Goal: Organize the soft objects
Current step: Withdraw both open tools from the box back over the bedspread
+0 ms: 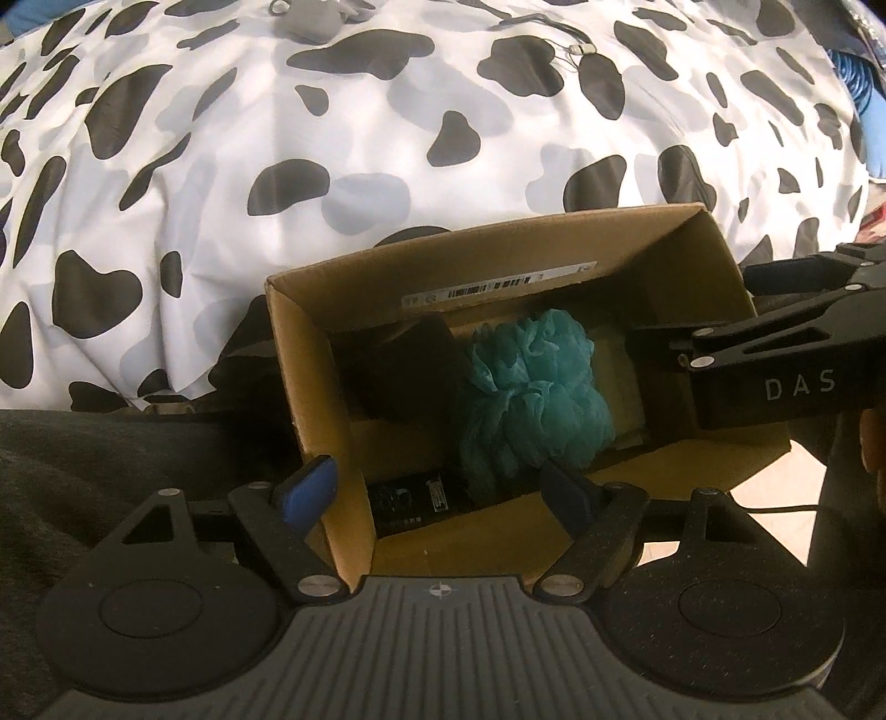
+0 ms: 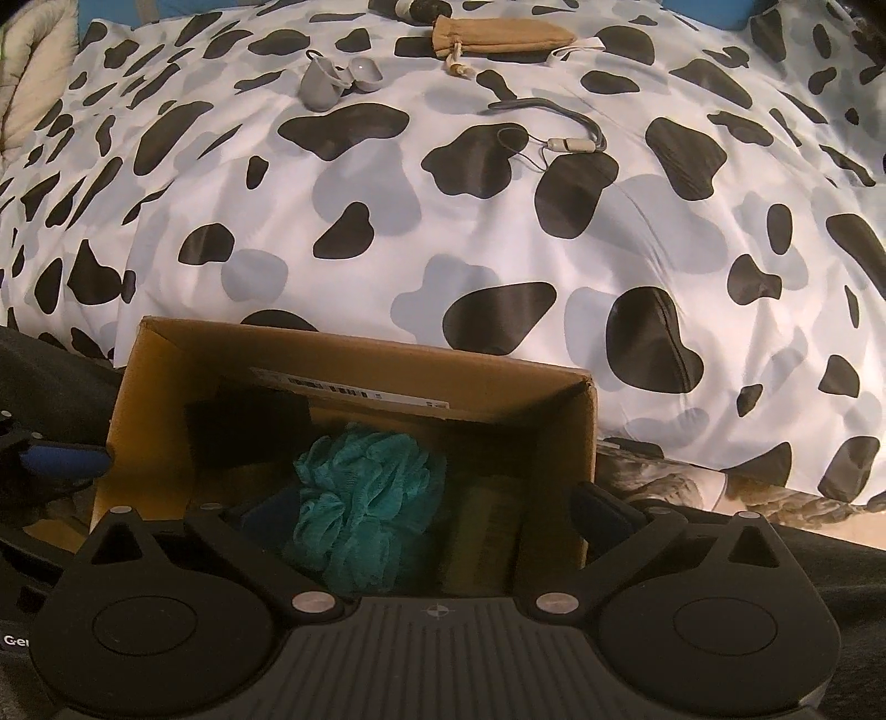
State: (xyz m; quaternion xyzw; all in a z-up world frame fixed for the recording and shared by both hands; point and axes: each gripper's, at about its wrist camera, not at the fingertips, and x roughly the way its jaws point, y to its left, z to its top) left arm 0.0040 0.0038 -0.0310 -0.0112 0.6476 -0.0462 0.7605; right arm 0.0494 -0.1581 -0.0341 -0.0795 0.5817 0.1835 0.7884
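Box (image 2: 166, 387) at bed (image 2: 498, 221) edge, within reach. Teal pouf (image 2: 360, 498) lies inside, ungripped. Right tool (image 2: 410, 515) spread wide above it; left tool (image 1: 437, 487) open, straddling the box wall.

I note a teal mesh bath sponge (image 1: 531, 387) lying loose and ruffled in the open cardboard box (image 1: 310, 354), near its middle. A black soft item (image 1: 404, 371) sits just beside it at 9 o'clock. Beyond the box, at 12 o'clock on the bedspread, I see a tan drawstring pouch (image 2: 498, 36) lying flat
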